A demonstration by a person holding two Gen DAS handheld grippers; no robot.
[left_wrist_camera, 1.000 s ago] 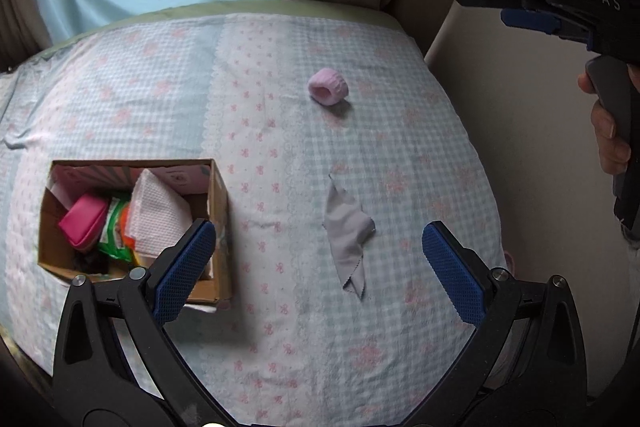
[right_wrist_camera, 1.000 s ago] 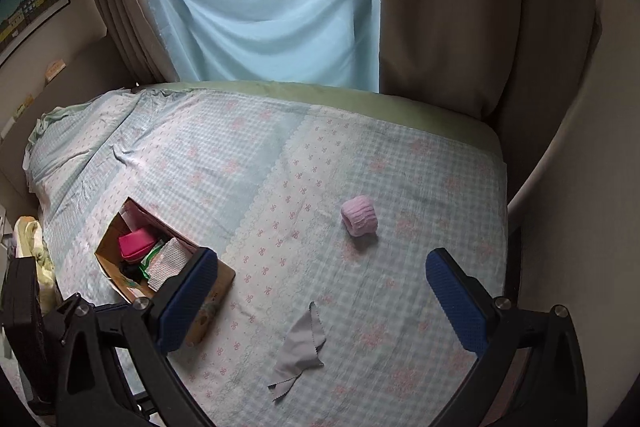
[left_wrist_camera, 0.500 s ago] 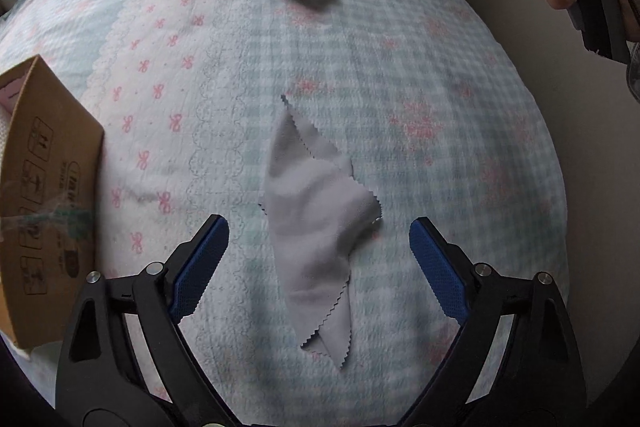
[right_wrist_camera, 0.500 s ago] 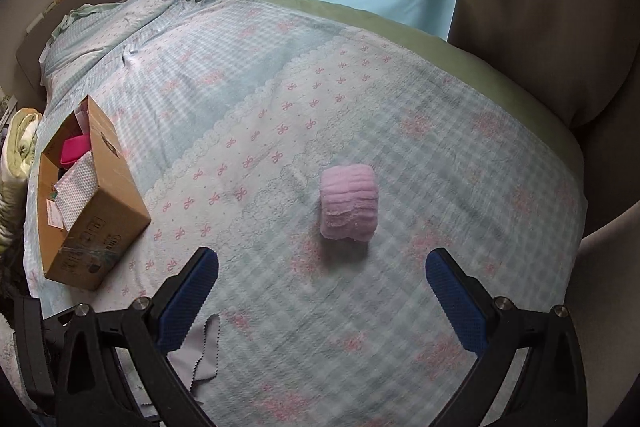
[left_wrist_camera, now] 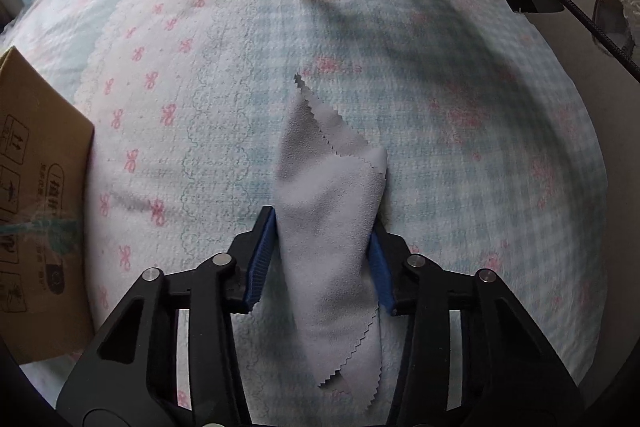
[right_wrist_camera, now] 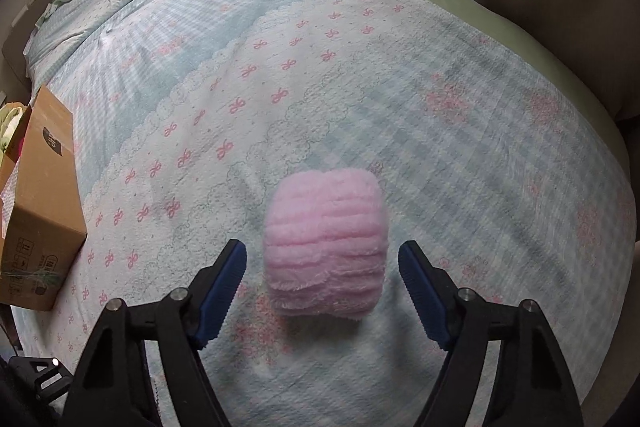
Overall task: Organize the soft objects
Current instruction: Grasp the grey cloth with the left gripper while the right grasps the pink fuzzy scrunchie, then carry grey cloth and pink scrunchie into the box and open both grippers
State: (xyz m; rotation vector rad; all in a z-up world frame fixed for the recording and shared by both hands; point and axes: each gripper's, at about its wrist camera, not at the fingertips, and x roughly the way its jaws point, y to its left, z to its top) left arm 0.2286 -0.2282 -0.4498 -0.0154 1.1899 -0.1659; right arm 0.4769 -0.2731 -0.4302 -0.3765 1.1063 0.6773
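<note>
On a bed spread with a pale blue gingham quilt printed with pink bows, the left gripper pinches a grey pinked-edge microfibre cloth between its blue pads, the cloth's far corner lying flat on the quilt. Open quilt stretches to the right edge; a brown cardboard box stands close on the left. The right gripper straddles a fluffy pink rolled towel, jaws apart with a gap either side, not gripping it. The bed's far green edge lies well beyond. Half a second ago both grippers hung wide open, short of their targets; both have since narrowed, the left onto the cloth.
</note>
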